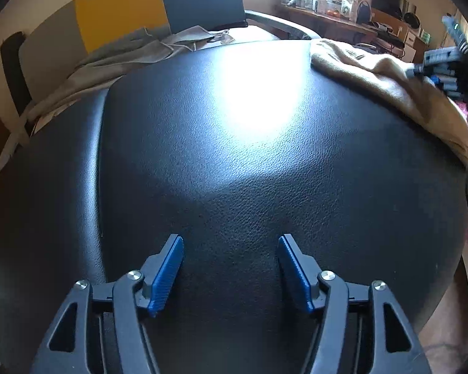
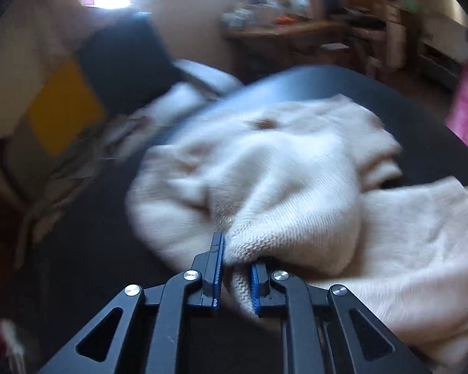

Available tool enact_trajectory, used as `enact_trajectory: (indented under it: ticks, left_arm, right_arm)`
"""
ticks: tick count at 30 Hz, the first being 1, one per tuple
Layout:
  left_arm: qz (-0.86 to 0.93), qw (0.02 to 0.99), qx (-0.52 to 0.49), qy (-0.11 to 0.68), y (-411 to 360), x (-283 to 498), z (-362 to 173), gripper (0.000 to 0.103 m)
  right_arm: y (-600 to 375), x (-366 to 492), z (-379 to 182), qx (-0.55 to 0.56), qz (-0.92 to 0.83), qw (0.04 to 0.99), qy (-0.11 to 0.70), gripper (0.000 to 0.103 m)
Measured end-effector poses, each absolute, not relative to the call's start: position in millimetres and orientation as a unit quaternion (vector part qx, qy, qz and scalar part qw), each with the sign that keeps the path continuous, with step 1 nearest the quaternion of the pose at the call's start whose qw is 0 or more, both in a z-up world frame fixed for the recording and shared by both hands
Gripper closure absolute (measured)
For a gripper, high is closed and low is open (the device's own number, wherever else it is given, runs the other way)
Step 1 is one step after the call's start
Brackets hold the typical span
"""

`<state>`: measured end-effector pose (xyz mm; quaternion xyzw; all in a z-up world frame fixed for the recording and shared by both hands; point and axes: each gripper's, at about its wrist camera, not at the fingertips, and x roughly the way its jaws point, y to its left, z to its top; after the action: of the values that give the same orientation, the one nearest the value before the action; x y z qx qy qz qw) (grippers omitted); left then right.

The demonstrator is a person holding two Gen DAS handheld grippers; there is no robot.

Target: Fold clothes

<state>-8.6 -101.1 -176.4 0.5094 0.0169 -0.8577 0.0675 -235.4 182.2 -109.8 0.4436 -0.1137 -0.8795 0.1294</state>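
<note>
Sweater (image 2: 280,171) is bunched on the black worktop (image 1: 234,155), and my right claw (image 2: 237,277) is clamped on a fold of its near edge, I think so that I can drag it to the bare middle and spread it flat. My left claw (image 1: 231,265) has its fingers apart, nothing between them, low over bare worktop. From there the sweater lies far to the right, well apart, with the right claw on it.
</note>
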Motion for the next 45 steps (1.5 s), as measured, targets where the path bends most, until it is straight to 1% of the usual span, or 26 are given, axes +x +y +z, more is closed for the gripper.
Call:
enact_trajectory:
  ticks: [2,3,5,8,9,11,12,13,14,17,21,24,27,29,33,36,39,42,45]
  left_arm:
    - [-0.857,0.081,0.507,0.034,-110,-1,-174,0.042]
    - [-0.858,0.086,0.504,0.04,-115,6,-172,0.043]
    - [-0.86,0.099,0.499,0.044,-124,16,-168,0.043]
    - [-0.862,0.122,0.488,0.058,-144,37,-159,0.043]
    - [-0.862,0.131,0.485,0.065,-152,44,-156,0.043]
    - [-0.861,0.147,0.481,0.078,-167,59,-151,0.043]
    - [-0.861,0.153,0.479,0.082,-173,64,-149,0.043]
    - [-0.86,0.159,0.477,0.085,-177,70,-147,0.043]
    - [-0.86,0.165,0.474,0.087,-182,76,-145,0.043]
    - [-0.863,0.163,0.467,0.099,-193,94,-138,0.043]
    - [-0.884,0.105,0.447,0.094,-175,96,-119,0.044]
    - [-0.896,0.049,0.436,0.066,-146,72,-102,0.043]
    - [-0.897,0.013,0.441,0.044,-115,37,-93,0.043]
    - [-0.894,-0.004,0.447,0.03,-97,14,-91,0.043]
    - [-0.896,-0.045,0.441,-0.016,-54,-25,-81,0.043]
    - [-0.896,-0.081,0.429,-0.077,-18,-57,-75,0.043]
    - [-0.882,-0.12,0.442,-0.113,12,-90,-81,0.043]
    - [-0.857,-0.153,0.474,-0.131,38,-125,-100,0.043]
    - [-0.833,-0.163,0.509,-0.143,54,-153,-126,0.043]
  right_arm:
    - [153,-214,-95,0.431,-0.876,0.185,-0.112,0.088]
    - [134,-199,-94,0.43,-0.87,0.214,-0.113,0.09]
    - [97,-168,-90,0.428,-0.854,0.272,-0.116,0.091]
    - [47,-120,-103,0.441,-0.823,0.336,-0.125,0.091]
    - [32,-105,-110,0.447,-0.815,0.346,-0.123,0.086]
    - [6,-78,-126,0.462,-0.802,0.36,-0.118,0.071]
    - [-4,-65,-133,0.47,-0.795,0.367,-0.115,0.054]
    - [-11,-51,-137,0.478,-0.785,0.376,-0.114,0.044]
    - [-17,-37,-141,0.487,-0.777,0.384,-0.108,0.041]
    - [-10,-15,-142,0.497,-0.773,0.382,-0.1,0.04]
    - [32,-8,-136,0.498,-0.786,0.344,-0.127,0.038]
    - [68,-7,-127,0.486,-0.809,0.297,-0.144,0.035]
    - [100,-10,-118,0.468,-0.843,0.234,-0.127,0.029]
    - [118,-18,-118,0.47,-0.852,0.196,-0.124,0.028]
    - [136,-30,-134,0.484,-0.843,0.172,-0.16,0.028]
    - [145,-32,-147,0.493,-0.833,0.176,-0.178,0.028]
    - [154,-31,-155,0.493,-0.832,0.181,-0.177,0.028]
    - [148,-32,-164,0.491,-0.834,0.187,-0.167,0.026]
    - [140,-31,-164,0.484,-0.842,0.196,-0.137,0.021]
